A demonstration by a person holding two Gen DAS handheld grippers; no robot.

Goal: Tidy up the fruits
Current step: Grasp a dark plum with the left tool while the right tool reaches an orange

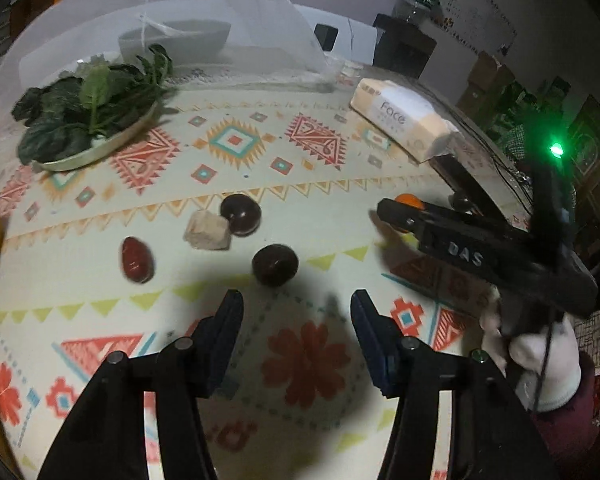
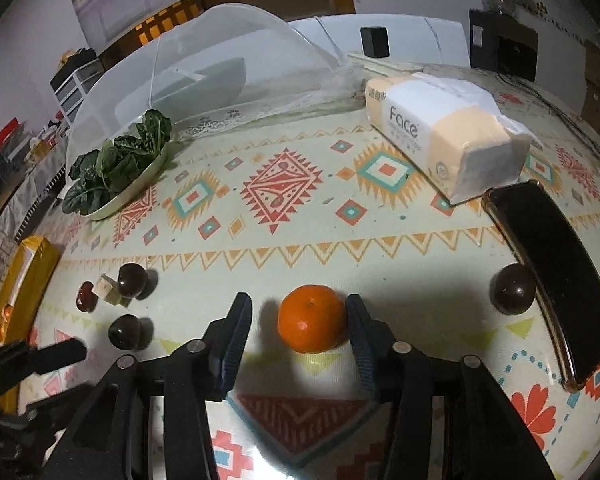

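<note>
At the lower centre of the right wrist view, our right gripper [image 2: 296, 334] straddles the orange [image 2: 311, 318]; one pad looks to touch it, the other stands clear, so nothing is pinched yet. If we close unevenly, the round fruit may roll away toward the phone [image 2: 556, 276]. Our left gripper [image 1: 296, 340] is spread and empty, just short of the nearest dark fruit [image 1: 275, 265], which a careless nudge could send rolling.
</note>
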